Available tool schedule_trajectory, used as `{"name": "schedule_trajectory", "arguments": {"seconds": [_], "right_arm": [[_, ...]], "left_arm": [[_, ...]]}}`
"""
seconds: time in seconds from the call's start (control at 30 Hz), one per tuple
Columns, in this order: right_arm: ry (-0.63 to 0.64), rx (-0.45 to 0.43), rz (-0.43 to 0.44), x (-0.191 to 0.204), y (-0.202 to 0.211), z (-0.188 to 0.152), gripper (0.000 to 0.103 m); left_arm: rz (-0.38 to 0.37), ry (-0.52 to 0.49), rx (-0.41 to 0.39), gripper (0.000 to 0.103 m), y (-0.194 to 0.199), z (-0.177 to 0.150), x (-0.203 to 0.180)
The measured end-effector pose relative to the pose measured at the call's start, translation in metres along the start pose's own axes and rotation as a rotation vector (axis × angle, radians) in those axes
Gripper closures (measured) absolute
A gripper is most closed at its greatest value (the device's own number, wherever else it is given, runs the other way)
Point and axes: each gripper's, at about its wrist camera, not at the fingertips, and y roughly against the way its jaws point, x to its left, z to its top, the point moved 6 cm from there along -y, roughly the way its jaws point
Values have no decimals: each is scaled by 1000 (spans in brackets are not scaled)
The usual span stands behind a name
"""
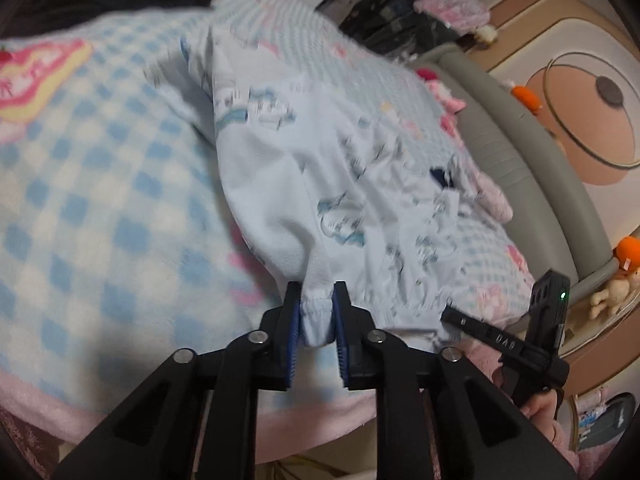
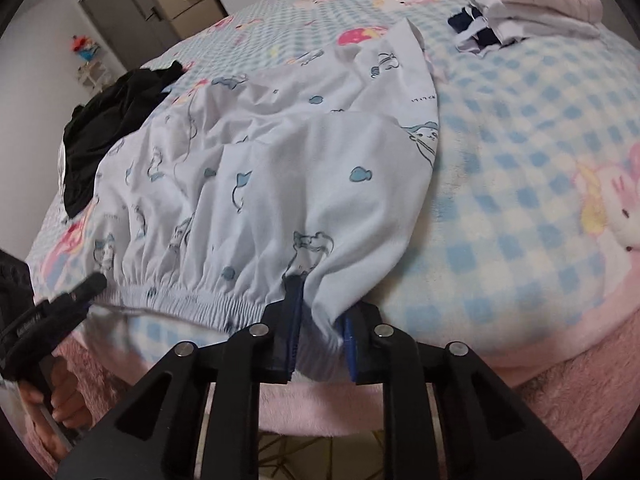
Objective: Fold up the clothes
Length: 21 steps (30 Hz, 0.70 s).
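While both grippers are clamping the elastic waistband, the pale blue printed garment (image 2: pixel 280 168) is lying spread across the checked blanket (image 2: pixel 520 184), centre of both frames. Left gripper (image 1: pixel 317 300) is pinching one end of the band, right gripper (image 2: pixel 320 304) the other, pads pressing cloth; likely holding the edge taut for a straight fold. Folded stack (image 2: pixel 532 4) is sitting upper right in the right view, black garment (image 2: pixel 108 128) at left. No containers in view.
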Motion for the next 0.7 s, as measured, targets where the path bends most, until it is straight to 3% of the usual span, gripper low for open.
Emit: {"name": "schedule_trajectory", "arguments": {"seconds": [0.1, 0.17, 0.2, 0.4, 0.7], "right_arm": [[18, 40, 23, 1, -8, 0, 82], [6, 59, 57, 1, -6, 1, 93], [5, 48, 72, 2, 0, 3, 93], [77, -39, 55, 17, 43, 12, 94], [113, -43, -1, 19, 56, 5, 94]], "left_arm": [[45, 13, 33, 89, -10, -2, 6], [55, -11, 9, 92, -2, 2, -1], [52, -27, -10, 92, 4, 5, -7], [0, -65, -67, 92, 38, 9, -26], [31, -26, -9, 92, 43, -17, -9]]}}
